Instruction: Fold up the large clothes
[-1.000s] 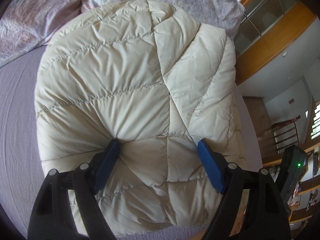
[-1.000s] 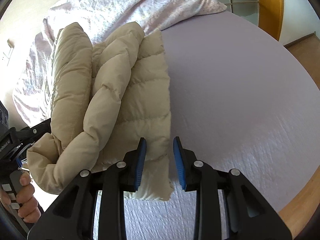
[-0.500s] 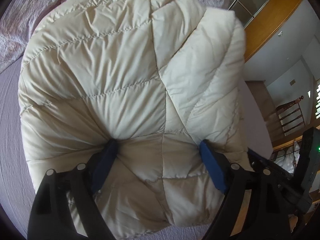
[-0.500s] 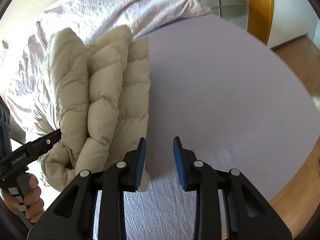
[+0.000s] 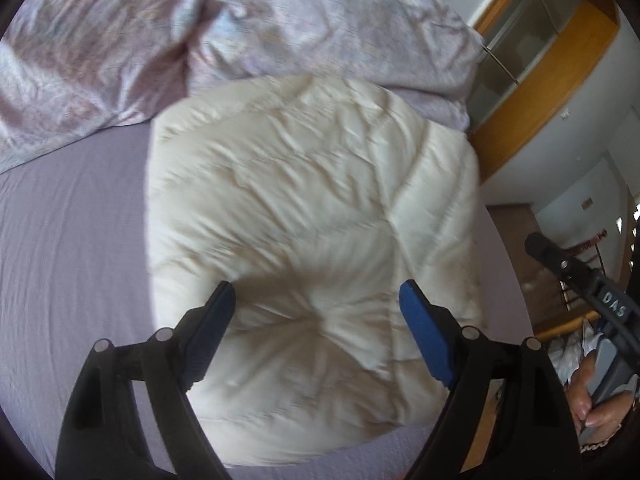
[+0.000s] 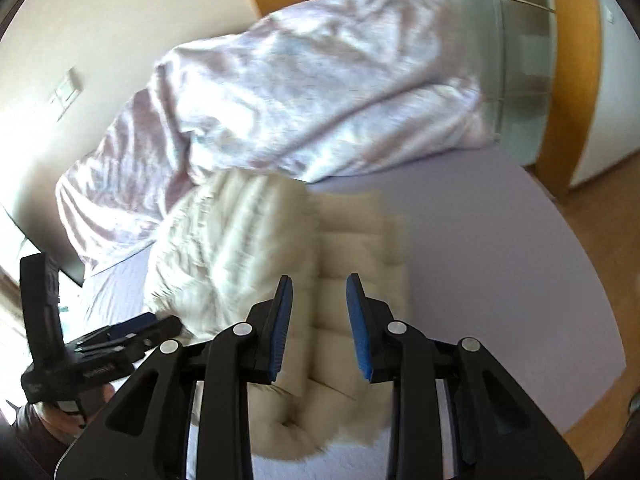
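Your left gripper (image 5: pixel 316 300) is spread wide over the cream puffer jacket (image 5: pixel 312 216), your right gripper (image 6: pixel 318 316) gapes empty above its 3 o'clock edge.

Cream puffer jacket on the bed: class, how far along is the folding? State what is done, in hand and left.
Done: the cream puffer jacket lies bunched in thick layers on the lilac sheet. In hand: nothing; the left claw and the right claw both stand open over it. Left, probably: squaring its uneven edges.
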Demonstrator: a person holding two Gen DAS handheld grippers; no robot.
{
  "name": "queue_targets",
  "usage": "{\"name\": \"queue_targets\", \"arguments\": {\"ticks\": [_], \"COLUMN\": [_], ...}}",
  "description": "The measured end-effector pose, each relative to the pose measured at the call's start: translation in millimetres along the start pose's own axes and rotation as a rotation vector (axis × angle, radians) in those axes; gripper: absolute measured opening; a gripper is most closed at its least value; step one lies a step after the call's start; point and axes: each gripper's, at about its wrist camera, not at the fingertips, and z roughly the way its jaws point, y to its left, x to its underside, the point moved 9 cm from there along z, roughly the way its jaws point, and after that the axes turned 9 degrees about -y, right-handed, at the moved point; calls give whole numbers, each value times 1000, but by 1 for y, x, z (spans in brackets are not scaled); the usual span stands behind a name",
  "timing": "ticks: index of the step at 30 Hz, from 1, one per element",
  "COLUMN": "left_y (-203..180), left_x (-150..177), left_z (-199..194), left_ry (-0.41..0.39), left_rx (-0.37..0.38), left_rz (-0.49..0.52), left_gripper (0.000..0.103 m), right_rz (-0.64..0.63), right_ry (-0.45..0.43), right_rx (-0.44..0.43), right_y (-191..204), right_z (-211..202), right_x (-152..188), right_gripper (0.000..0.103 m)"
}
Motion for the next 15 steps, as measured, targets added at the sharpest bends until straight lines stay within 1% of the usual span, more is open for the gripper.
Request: {"name": "queue_targets", "arguments": {"ticks": [4, 8, 11, 13, 15], "left_y": [22, 50, 66, 68, 64], "left_x": [-10, -24, -32, -33, -31], "left_z": [-1, -1, 8, 16, 23], "left_ry": [-17, -34, -25, -12, 2], "left_rx": [-54, -106, -135, -140, -118], "left_rz": [-18, -63, -81, -83, -81], "left_gripper": [83, 83, 83, 83, 83], "right_rz": [-36, -75, -104, -112, -119], "right_ry": [22, 28, 37, 46, 53], "right_rx": [-53, -91, -97, -92, -78], "right_y": [35, 67, 86, 93, 96], "right_z": [19, 32, 46, 56, 63], "right_x": [-6, -8, -10, -10, -9], "right_gripper": [30, 30, 30, 30, 30]}}
